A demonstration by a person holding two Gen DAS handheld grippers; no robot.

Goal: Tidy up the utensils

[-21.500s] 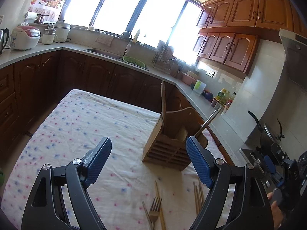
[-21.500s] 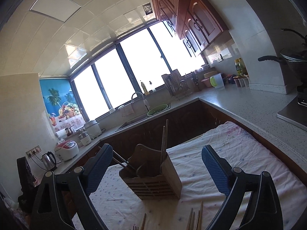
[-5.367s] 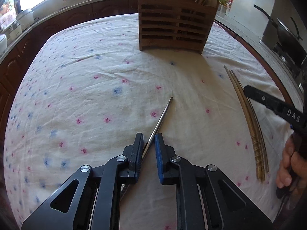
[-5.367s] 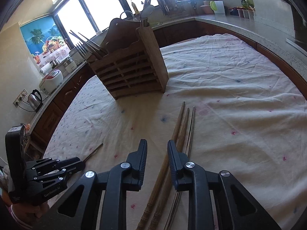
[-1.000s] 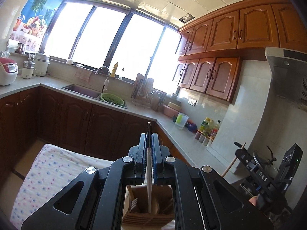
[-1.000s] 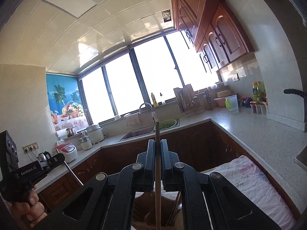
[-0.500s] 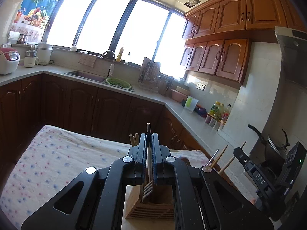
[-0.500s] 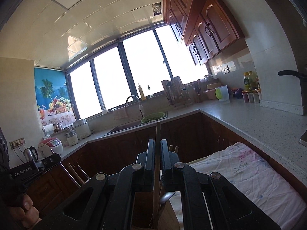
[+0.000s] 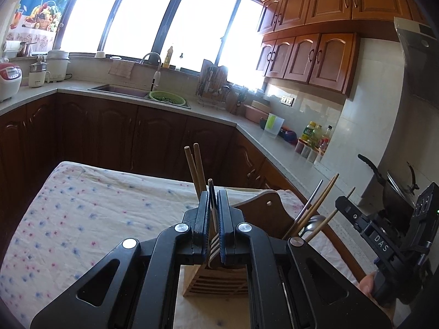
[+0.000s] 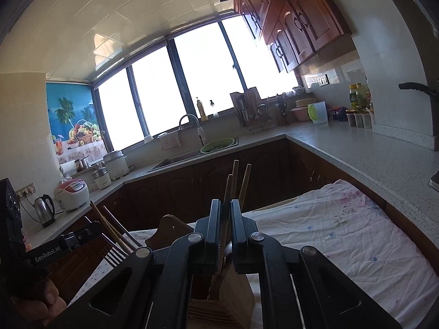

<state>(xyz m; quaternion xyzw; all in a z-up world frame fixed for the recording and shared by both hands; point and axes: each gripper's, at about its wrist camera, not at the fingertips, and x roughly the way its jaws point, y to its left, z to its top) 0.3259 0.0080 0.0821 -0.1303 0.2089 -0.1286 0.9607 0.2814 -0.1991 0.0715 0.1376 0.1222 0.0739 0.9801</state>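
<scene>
A slatted wooden utensil holder (image 9: 216,282) stands on the cloth-covered table; it also shows in the right wrist view (image 10: 233,298). My left gripper (image 9: 213,211) is shut on a thin metal utensil (image 9: 210,192), held upright over the holder, with fork tines (image 9: 214,242) showing below the pads. My right gripper (image 10: 225,219) is shut on a wooden chopstick (image 10: 227,192), upright over the holder beside two standing chopsticks (image 10: 245,181). More chopsticks and a spoon (image 9: 312,222) lean in the holder's right end. The right gripper shows at the right of the left wrist view (image 9: 365,230).
The table has a white cloth with pink and blue dots (image 9: 82,213). Dark kitchen cabinets (image 9: 109,134) and a counter with a sink ring the table. A wok (image 9: 395,189) sits on the stove at the right. A kettle (image 10: 44,211) and rice cooker stand at the left.
Both grippers have lowered their utensils toward the holder, which now sits closer and larger below them. The chopstick tip in the right gripper has dropped nearer the standing chopsticks.
</scene>
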